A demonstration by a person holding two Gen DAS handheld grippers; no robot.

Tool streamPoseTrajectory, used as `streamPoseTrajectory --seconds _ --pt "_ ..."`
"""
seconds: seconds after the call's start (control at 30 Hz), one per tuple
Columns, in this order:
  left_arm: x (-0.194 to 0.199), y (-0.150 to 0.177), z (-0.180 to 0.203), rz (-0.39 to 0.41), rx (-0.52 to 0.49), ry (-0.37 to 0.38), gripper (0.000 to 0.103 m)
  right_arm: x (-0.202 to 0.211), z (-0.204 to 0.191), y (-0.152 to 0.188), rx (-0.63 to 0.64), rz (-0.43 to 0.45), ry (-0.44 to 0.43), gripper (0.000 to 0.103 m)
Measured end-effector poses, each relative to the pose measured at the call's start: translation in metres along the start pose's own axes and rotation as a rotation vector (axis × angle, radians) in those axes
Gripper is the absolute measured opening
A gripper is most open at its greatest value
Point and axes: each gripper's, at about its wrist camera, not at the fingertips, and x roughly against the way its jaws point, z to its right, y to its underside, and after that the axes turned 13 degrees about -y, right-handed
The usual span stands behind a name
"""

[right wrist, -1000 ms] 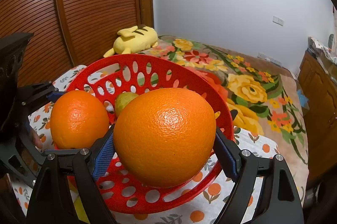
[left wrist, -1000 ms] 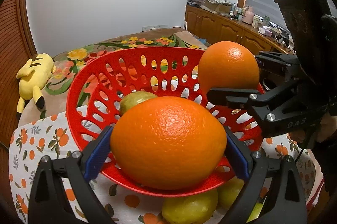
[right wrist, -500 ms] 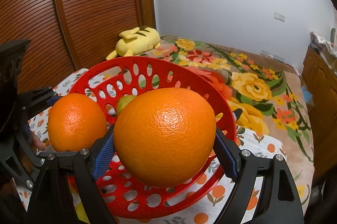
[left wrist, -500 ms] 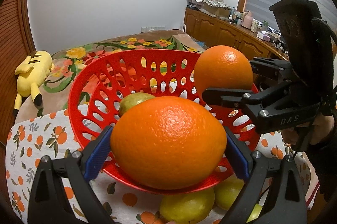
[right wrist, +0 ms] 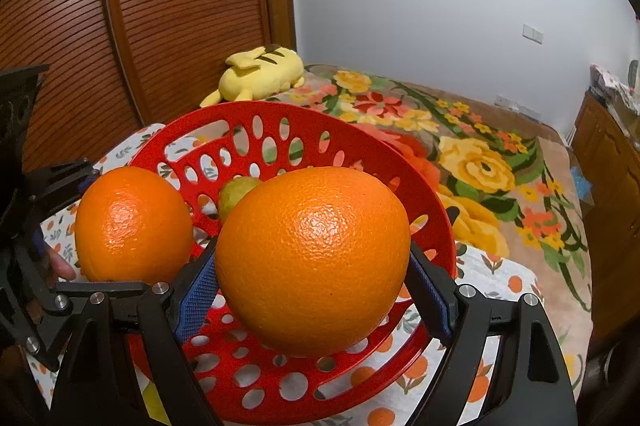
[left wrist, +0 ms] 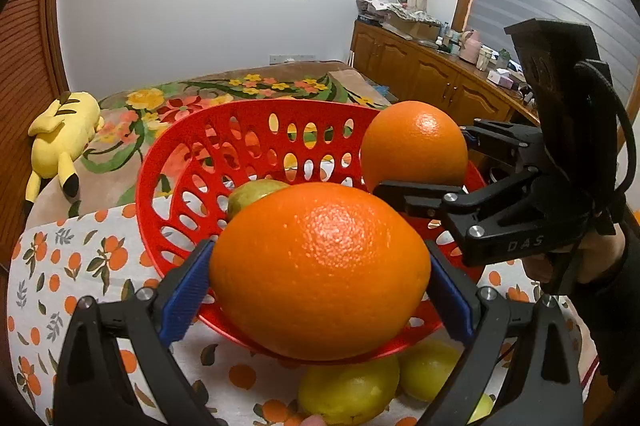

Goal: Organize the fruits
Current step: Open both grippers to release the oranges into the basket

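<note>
My left gripper [left wrist: 320, 290] is shut on a large orange [left wrist: 320, 270] held over the near rim of the red perforated basket [left wrist: 256, 138]. My right gripper [right wrist: 314, 290] is shut on a second orange [right wrist: 316, 258] over the basket [right wrist: 304, 130]; it also shows in the left wrist view [left wrist: 414, 146] at the basket's right side. The left-held orange shows in the right wrist view [right wrist: 132, 224]. One yellow-green fruit [left wrist: 256, 192] lies inside the basket. Yellow-green fruits [left wrist: 348, 390] lie on the tablecloth below the basket's near rim.
The basket stands on a cloth with orange-fruit print [left wrist: 72, 266]. Beyond it lies a floral bed cover [right wrist: 480, 154] with a yellow plush toy [left wrist: 60, 138]. A wooden cabinet [left wrist: 424, 74] with clutter runs along the right wall; a wooden slatted door [right wrist: 160, 26] is at left.
Both grippers keep their oranges. The views have shifted slightly, with both oranges a little farther in over the basket.
</note>
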Motion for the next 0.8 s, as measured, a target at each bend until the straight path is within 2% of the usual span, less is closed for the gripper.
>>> streamPoseTrajectory --seconds 0.27,0.33,0.4,0.53,0.63,0.8 --pt "-0.002 -0.001 0.000 -0.013 0.016 0.012 0.098 0.002 0.004 0.002 -0.007 0.010 -0.008 0.087" --pt "-0.001 -0.003 0.001 0.003 0.018 0.005 0.098 0.002 0.005 0.002 -0.009 0.012 -0.011 0.087" --pt "0.011 -0.011 -0.002 0.068 0.031 -0.003 0.099 0.002 0.005 0.002 -0.009 0.013 -0.015 0.087" --pt "0.026 -0.021 -0.007 0.100 0.032 -0.024 0.100 0.004 0.006 0.001 -0.004 0.014 0.006 0.087" --pt "0.029 -0.018 -0.011 0.097 0.028 -0.033 0.100 0.005 0.009 0.002 0.001 0.001 -0.018 0.087" --pt "0.030 -0.009 -0.015 0.091 0.026 -0.052 0.100 0.001 -0.005 0.004 0.045 -0.031 0.019 0.087"
